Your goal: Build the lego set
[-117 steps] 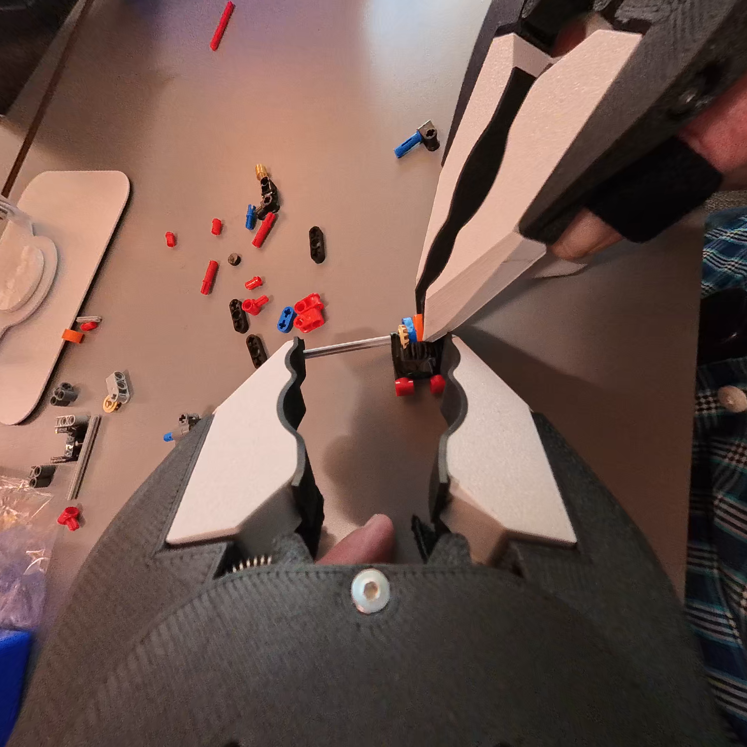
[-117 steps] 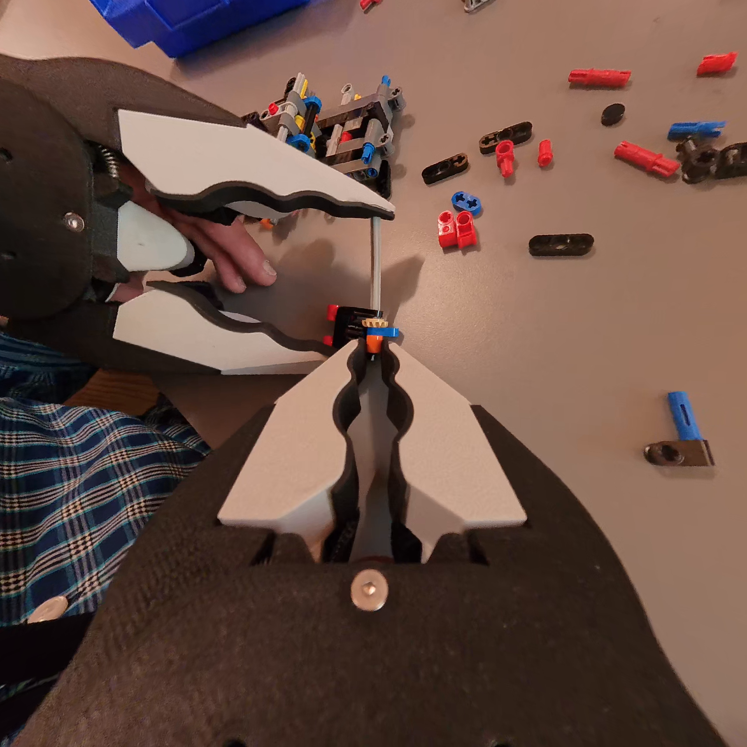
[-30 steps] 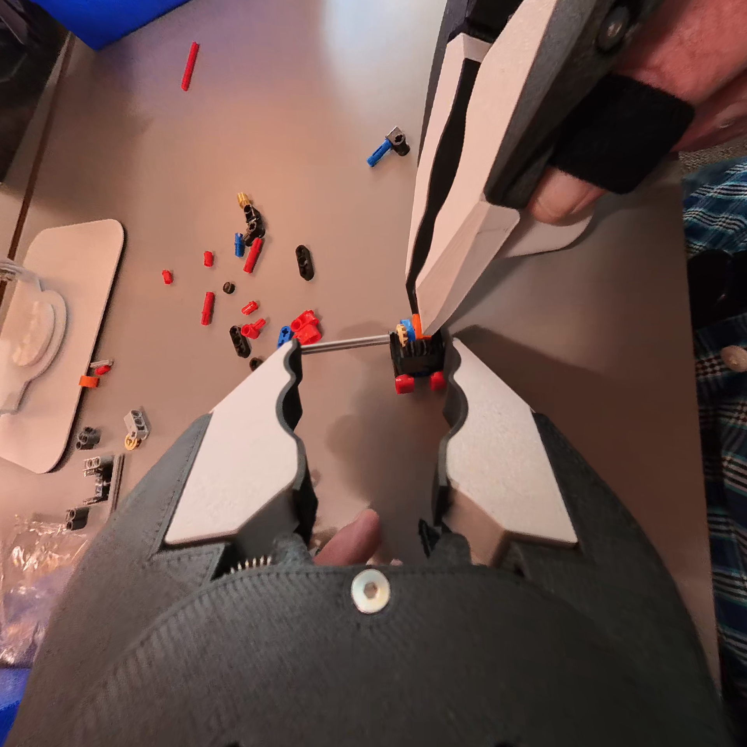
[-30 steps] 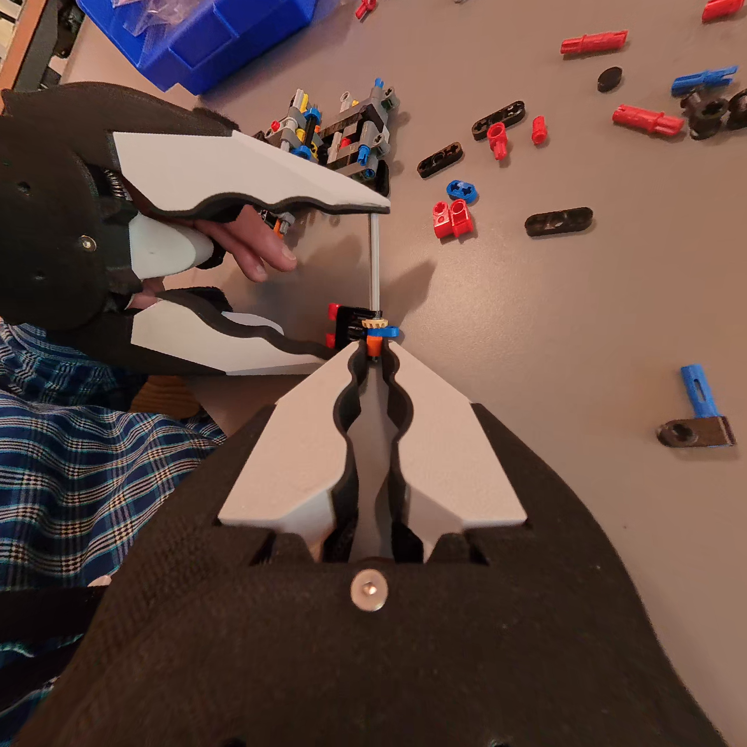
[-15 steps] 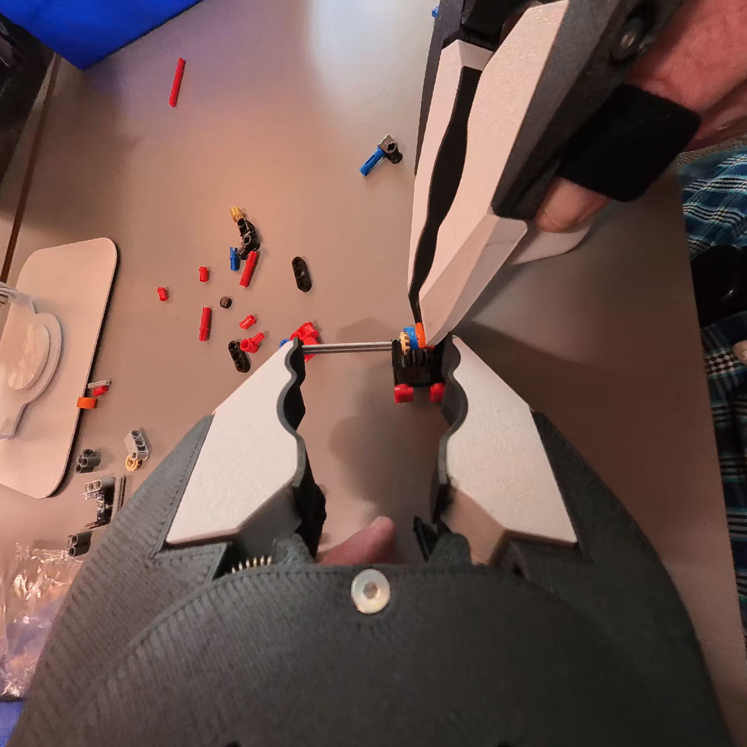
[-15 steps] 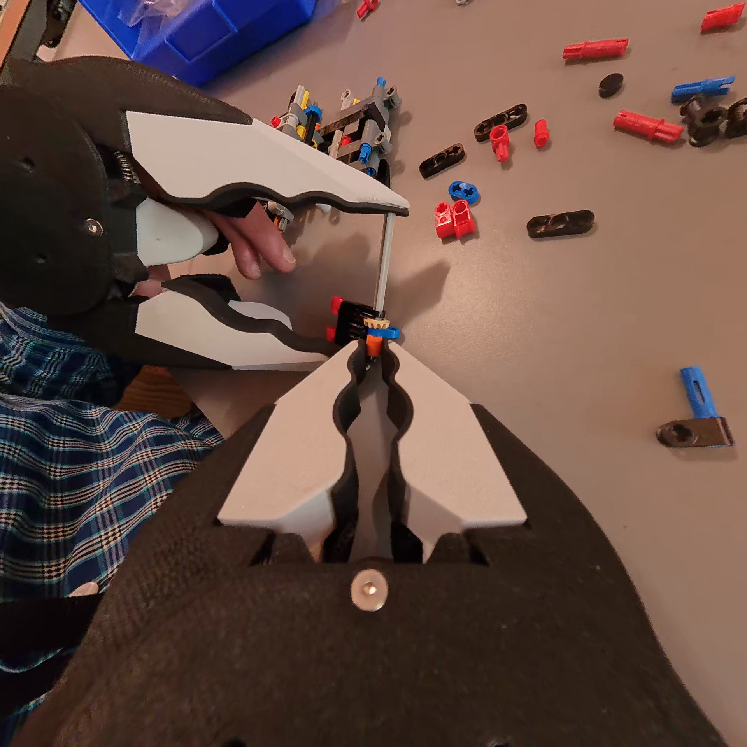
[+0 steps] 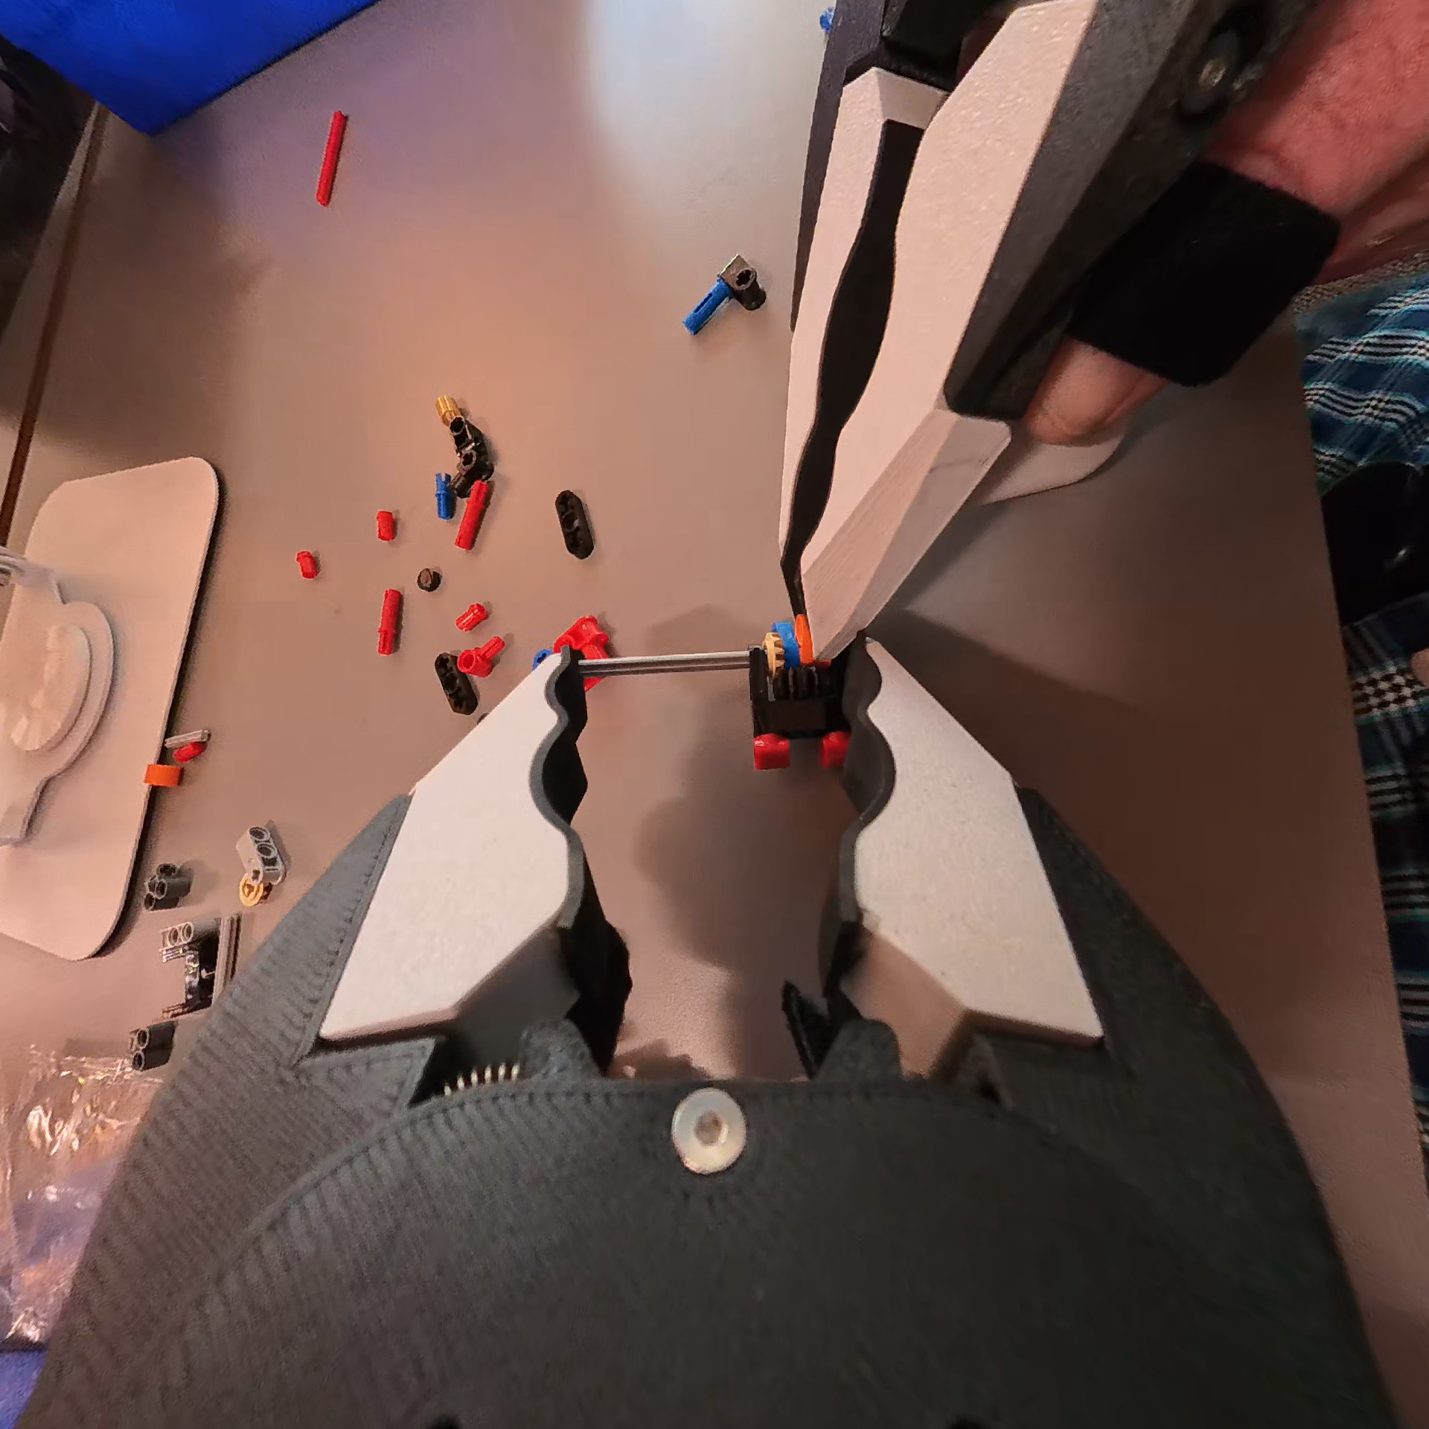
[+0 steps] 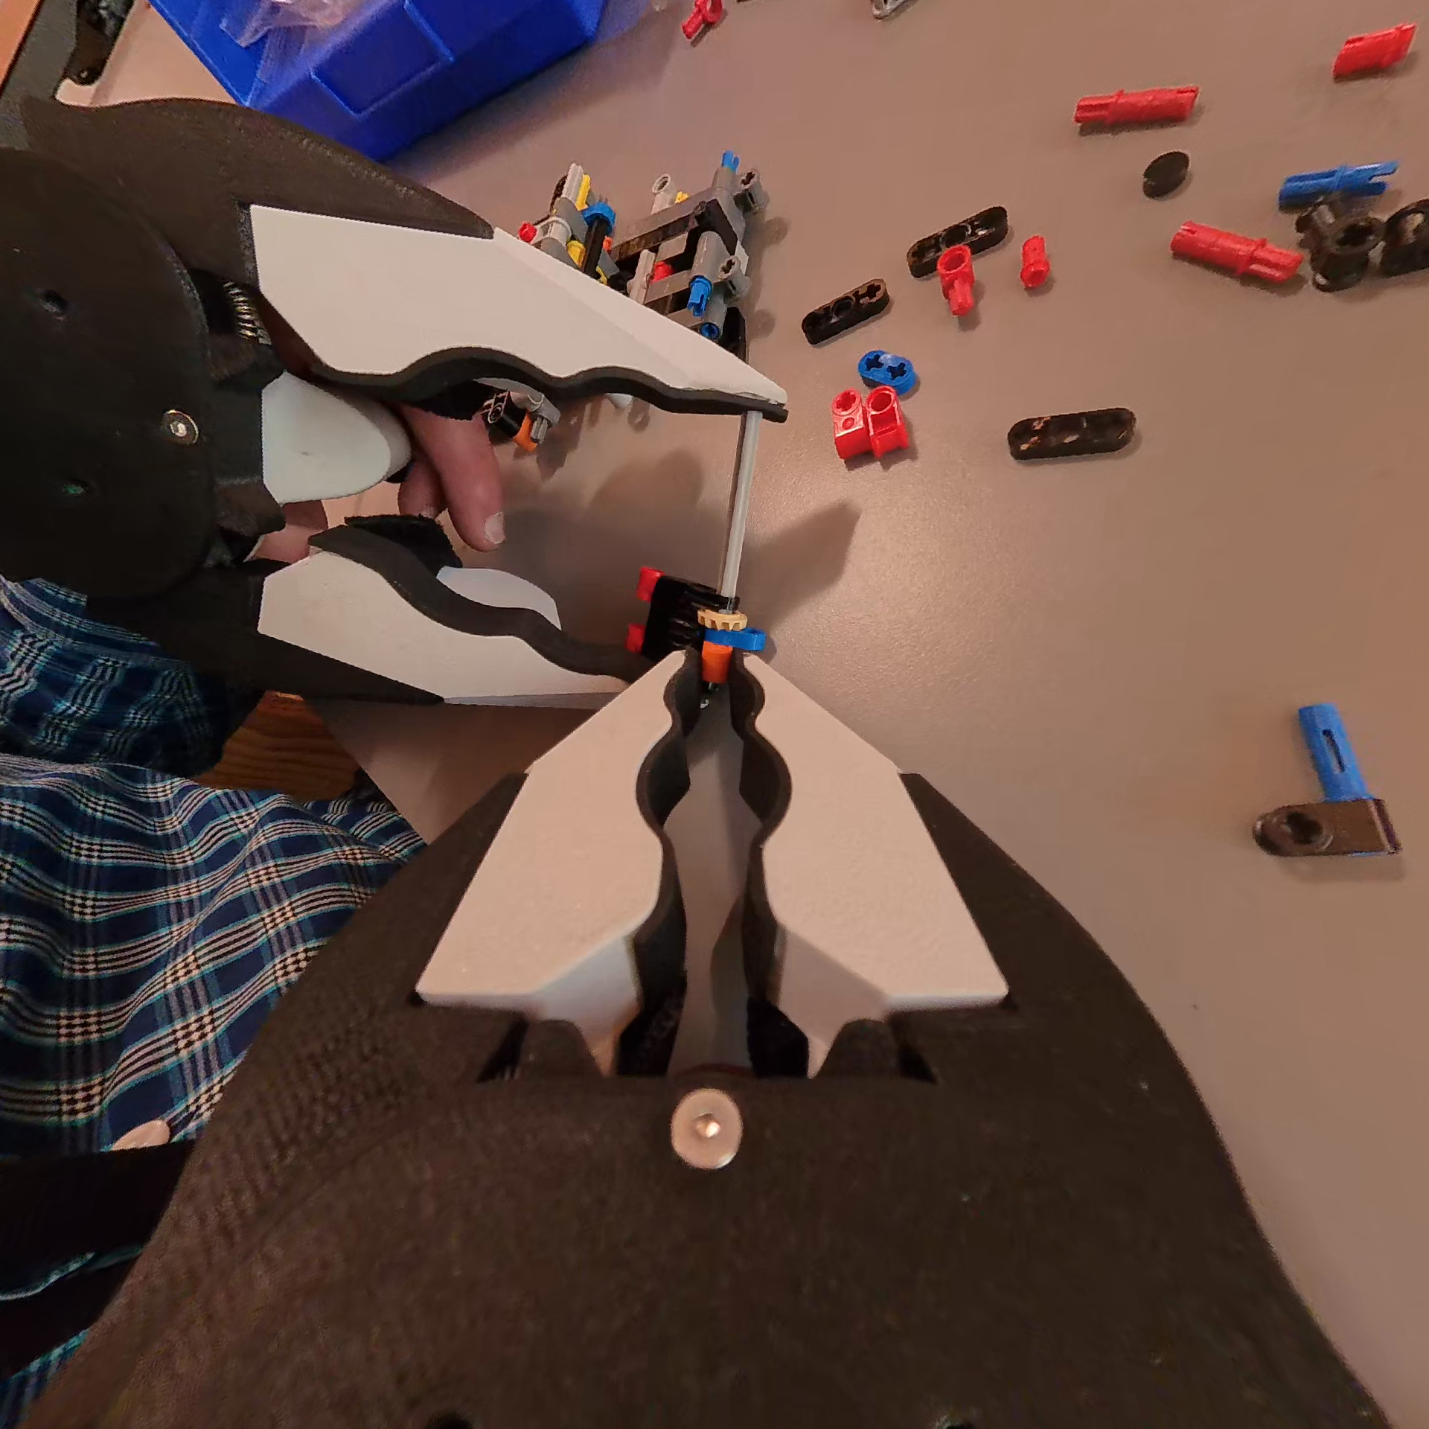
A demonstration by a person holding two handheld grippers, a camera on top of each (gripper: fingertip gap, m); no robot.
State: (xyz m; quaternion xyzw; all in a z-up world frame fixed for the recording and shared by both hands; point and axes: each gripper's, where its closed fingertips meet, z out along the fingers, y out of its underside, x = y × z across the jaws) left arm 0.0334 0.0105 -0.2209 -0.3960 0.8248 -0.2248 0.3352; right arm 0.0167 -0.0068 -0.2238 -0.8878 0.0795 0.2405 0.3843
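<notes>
- The left tongs stand spread wide, yet they clamp a small assembly lengthwise: one tip presses the free end of a grey axle, the other tip bears against the black gear block at the axle's far end.
- The gear block carries two red pins on the side facing the left camera; a tan gear, a blue piece and an orange bush sit in a row where the axle meets the block.
- In the right wrist view the same assembly lies just ahead of the right tongs, the axle running away from them toward the upper tip of the left tongs.
- The right tongs are nearly together, pinched on the orange bush at their very tips, with the blue piece and tan gear just beyond.
- From the left wrist view, the right tongs come down steeply from above onto that end of the assembly.
- The assembly appears to be held just above the counter, over its own shadow.
- Loose red, black and blue parts lie scattered on the counter beyond the left tongs.
- A larger grey and black sub-build rests behind the left tongs, near a blue bin.
- A blue pin in a dark connector lies well apart to the right.
</notes>
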